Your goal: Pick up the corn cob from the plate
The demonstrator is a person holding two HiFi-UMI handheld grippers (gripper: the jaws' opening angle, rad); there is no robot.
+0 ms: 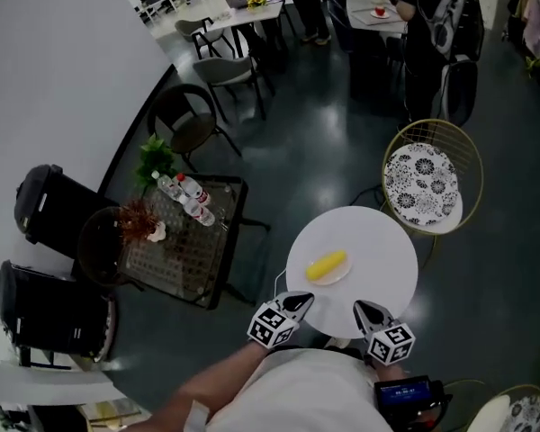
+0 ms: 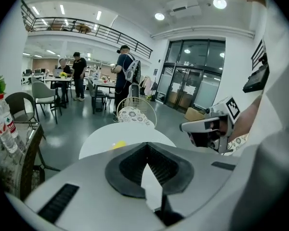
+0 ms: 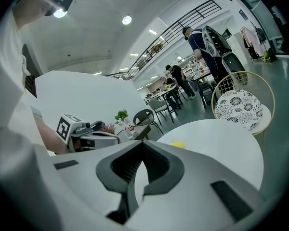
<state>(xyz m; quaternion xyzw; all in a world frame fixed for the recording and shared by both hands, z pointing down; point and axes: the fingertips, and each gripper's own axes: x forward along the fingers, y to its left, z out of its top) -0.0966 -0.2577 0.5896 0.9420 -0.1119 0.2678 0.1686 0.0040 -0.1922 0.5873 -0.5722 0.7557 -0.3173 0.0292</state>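
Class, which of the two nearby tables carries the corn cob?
The round white table: the corn cob lies on its plate. The dark square table holds bottles.

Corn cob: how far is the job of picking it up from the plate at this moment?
Done: nothing yet; the corn cob lies on the plate on the white table. In hand: left tongs and right tongs, both shut and empty, hover at the table's near edge. Left: open one pair, reach the cob, close on it, lift.

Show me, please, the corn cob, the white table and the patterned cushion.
corn cob (image 1: pixel 327 265), head view, its middle.
white table (image 1: pixel 378 241), head view, bare top.
patterned cushion (image 1: pixel 423 185), head view, its centre.
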